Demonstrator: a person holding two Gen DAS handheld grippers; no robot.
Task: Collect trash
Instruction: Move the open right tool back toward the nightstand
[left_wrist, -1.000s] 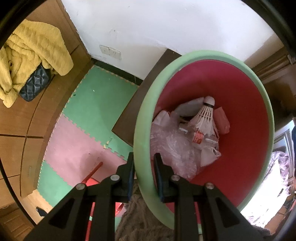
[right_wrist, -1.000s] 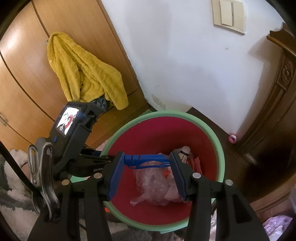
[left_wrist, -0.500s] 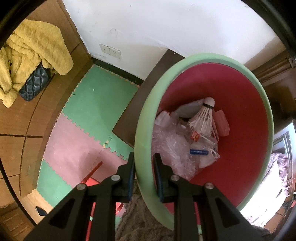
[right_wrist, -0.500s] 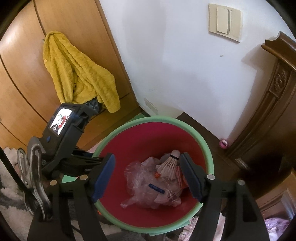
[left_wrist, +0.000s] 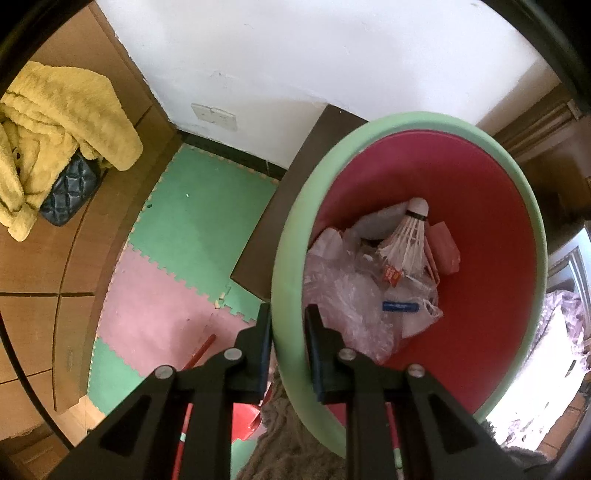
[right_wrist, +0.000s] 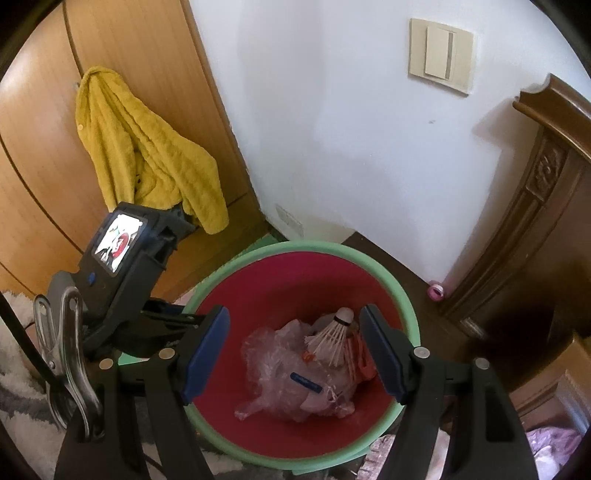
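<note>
- The left hand-held gripper (left_wrist: 289, 345) is clamped on the green rim of the bin (left_wrist: 291, 258), one finger outside the wall and one inside, pointing down into it.
- In the right wrist view the left hand-held gripper (right_wrist: 184, 317) shows at the bin's (right_wrist: 369, 258) left edge, with a small lit screen on its back.
- The right hand-held gripper (right_wrist: 293, 349) hangs above the bin with its jaws wide apart and nothing between the blue pads.
- The bin is red inside with a pale green rim, and stands on the floor near a white wall.
- The trash lies at the bottom of the bin: crumpled clear plastic (left_wrist: 343, 295), a white shuttlecock (left_wrist: 408, 236) lying on top of it, and a pink wrapper (left_wrist: 445, 247) just beside the shuttlecock.
- A small blue stick (left_wrist: 400, 307) rests on the plastic, below the shuttlecock; in the right wrist view the blue stick (right_wrist: 306, 382) lies midway between the open pads, well below them.
- A yellow sweater (right_wrist: 147, 147) hangs on a wooden wardrobe door, with a dark quilted bag (left_wrist: 70, 192) under it.
- Green and pink foam mats (left_wrist: 184, 240) cover the floor left of the bin.
- A light switch (right_wrist: 440, 55) sits on the wall above.
</note>
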